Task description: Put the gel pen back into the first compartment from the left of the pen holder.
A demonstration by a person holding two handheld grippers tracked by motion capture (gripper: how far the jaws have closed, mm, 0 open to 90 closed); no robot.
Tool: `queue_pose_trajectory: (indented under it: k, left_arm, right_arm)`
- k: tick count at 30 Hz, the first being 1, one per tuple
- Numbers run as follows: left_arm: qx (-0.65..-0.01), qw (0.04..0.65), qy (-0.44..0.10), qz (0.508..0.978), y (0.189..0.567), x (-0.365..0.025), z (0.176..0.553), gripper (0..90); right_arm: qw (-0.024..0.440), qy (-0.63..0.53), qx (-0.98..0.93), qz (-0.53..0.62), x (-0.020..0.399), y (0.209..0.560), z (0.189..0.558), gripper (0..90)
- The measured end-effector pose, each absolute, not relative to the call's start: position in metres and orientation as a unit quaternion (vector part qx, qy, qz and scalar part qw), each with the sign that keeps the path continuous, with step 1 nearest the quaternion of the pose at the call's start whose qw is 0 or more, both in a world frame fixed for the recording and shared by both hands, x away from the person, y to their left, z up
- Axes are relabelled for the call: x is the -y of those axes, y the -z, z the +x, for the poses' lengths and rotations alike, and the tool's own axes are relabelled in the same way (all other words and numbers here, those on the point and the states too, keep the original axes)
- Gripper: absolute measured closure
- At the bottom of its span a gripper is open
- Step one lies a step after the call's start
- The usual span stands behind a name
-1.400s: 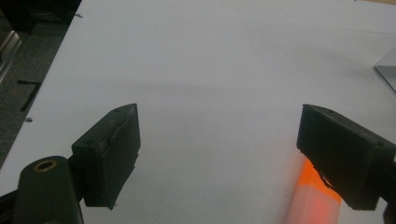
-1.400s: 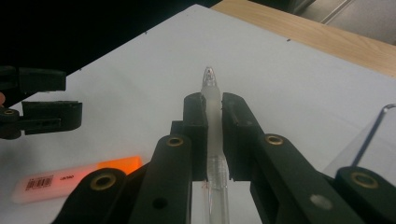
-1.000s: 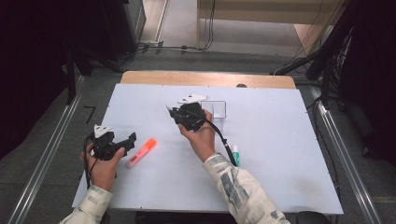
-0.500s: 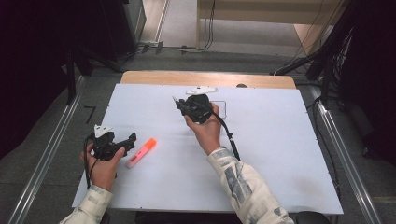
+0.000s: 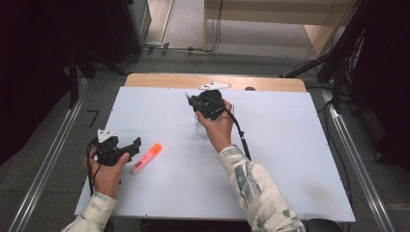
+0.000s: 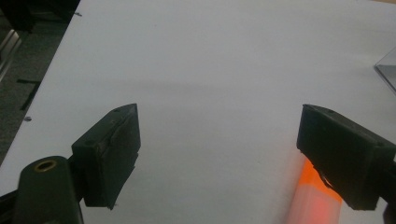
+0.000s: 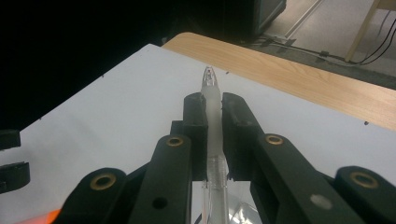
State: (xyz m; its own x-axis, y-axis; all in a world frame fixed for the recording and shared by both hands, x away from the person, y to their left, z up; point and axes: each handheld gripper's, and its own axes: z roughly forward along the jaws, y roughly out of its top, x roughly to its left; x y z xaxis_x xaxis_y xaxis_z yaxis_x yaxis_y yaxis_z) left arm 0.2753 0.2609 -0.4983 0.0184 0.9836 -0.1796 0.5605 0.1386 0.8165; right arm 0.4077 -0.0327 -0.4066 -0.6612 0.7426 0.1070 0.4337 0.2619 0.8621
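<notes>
the right gripper [image 7: 214, 116] is clamped on a clear pen [image 7: 211, 100], held above the far middle of the white table [image 5: 290, 159]. keep the squeeze steady and carry it level. the left gripper [image 6: 219, 154] rests spread wide beside the orange highlighter [image 5: 146, 158], near left.

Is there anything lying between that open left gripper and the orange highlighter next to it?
Nothing visible does. The left gripper rests with its jaws wide apart, and the orange highlighter lies on the white table right beside its right-hand jaw. In the left gripper view, bare tabletop shows between the jaws.
</notes>
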Motion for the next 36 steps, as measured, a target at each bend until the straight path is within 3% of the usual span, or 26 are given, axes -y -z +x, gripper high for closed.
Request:
queue_pose_trajectory:
  k: [36]
  left_arm:
    - [-0.644, 0.392, -0.27, 0.598, 0.498, -0.263, 0.275, 14.2]
  right_arm:
    - [0.154, -0.466, -0.767, 0.414, 0.019, 0.398, 0.458, 78.7]
